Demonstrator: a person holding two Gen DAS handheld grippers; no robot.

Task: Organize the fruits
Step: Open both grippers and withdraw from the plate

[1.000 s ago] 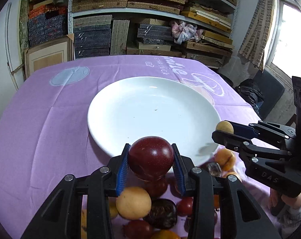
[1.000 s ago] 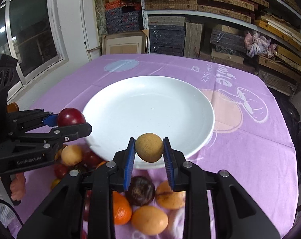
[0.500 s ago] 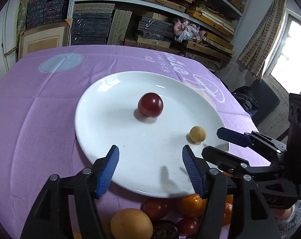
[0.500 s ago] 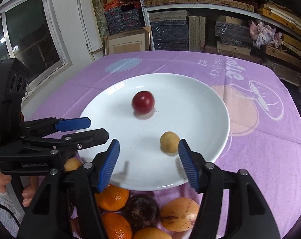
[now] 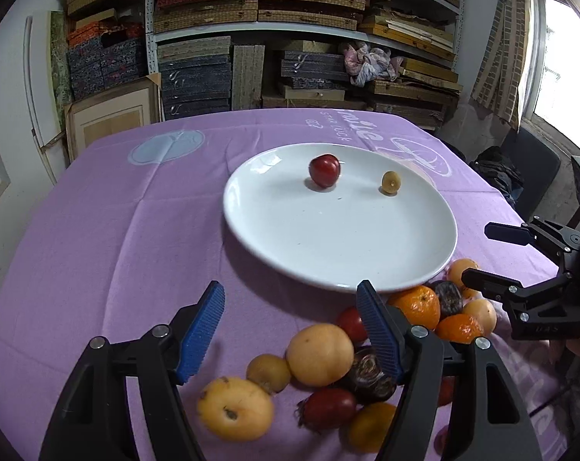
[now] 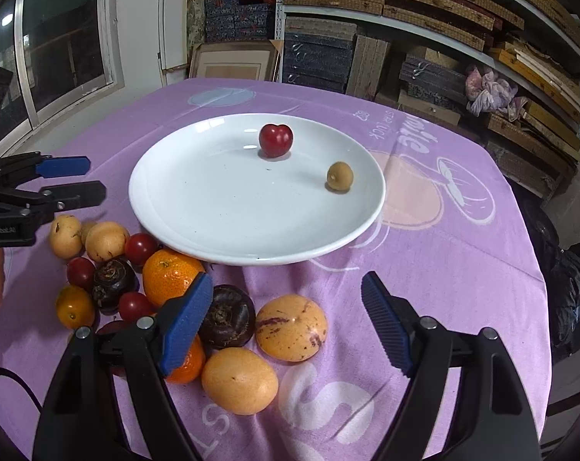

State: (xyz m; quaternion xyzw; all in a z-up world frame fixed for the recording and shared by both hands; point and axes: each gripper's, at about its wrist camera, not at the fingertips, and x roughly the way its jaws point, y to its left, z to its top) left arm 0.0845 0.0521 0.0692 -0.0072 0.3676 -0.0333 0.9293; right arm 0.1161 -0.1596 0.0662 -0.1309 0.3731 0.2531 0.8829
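Fruit lies in two groups around the round white ceramic plate [image 6: 167, 226] on the purple printed tablecloth [image 6: 443, 261]: a glossy dark red plum [image 6: 275, 140] and a small tan-green round fruit [image 6: 339, 176] already rest on the plate, apart from each other toward its far side, while the loose heap sits on the cloth just beside the plate's near rim. In that heap are a bright orange mandarin [image 6: 171, 274] touching the rim, a dark purple wrinkled fruit [image 6: 228, 317], a streaked yellow-orange round fruit [image 6: 291, 327], a smooth yellow-orange oval fruit [image 6: 239, 380], and small red tomato-like fruits [image 6: 140, 247]. The left gripper [image 5: 290, 330] and the right gripper [image 6: 288, 320] both have their blue ribbed pads spread wide after just opening, with nothing pressed between them, each poised on the near side of the plate over the heap. These pieces look light, round and smooth-skinned, so they will likely roll or squirt out of a pinch set off-centre; taking each across its widest middle seems safest. The mandarin and tomato-like fruits should give under pressure, so a gentle close suits them. Lifting one from the pile may nudge its neighbours.
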